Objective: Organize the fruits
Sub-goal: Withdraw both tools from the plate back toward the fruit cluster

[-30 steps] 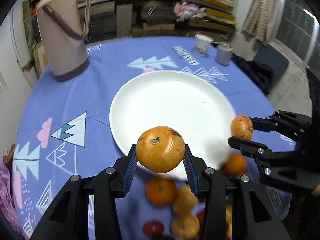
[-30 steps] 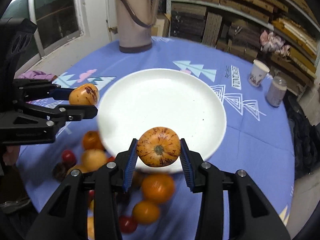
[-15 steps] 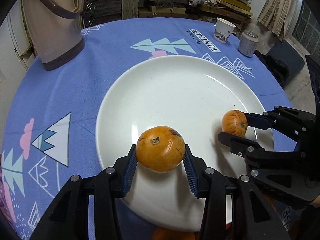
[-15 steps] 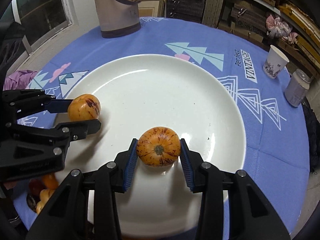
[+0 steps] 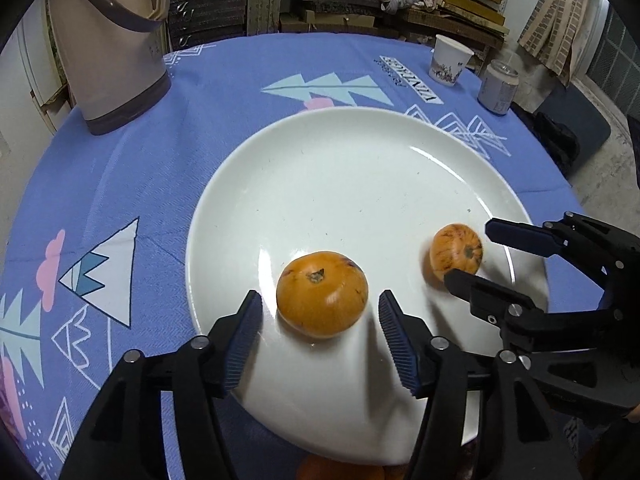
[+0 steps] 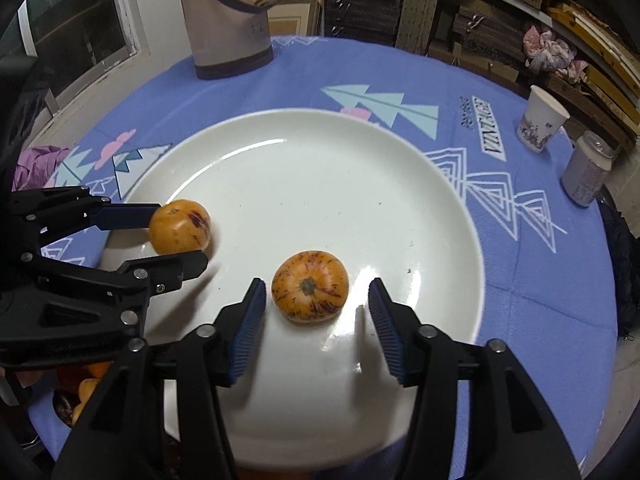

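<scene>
Standing at the far left of the bench, a tall beige thermos jug sits well clear of the white plate. Blue patterned cloth covers the bench, with open cloth between jug and plate. Left hand-held gripper has its fingers spread apart on either side of an orange fruit; pads don't touch the fruit, which rests on the plate's near part. Plate middle and far half are bare, open room there. Right hand-held gripper is also apart, flanking a streaked orange fruit lying on the plate, gaps both sides. In the left wrist view this gripper reaches in over the plate's right rim. More small fruits lie on the cloth off the plate's near-left edge, mostly hidden by the left gripper body. Far right, near the bench edge: paper cup and can, just beside each other. Shelves of stacked material behind.
</scene>
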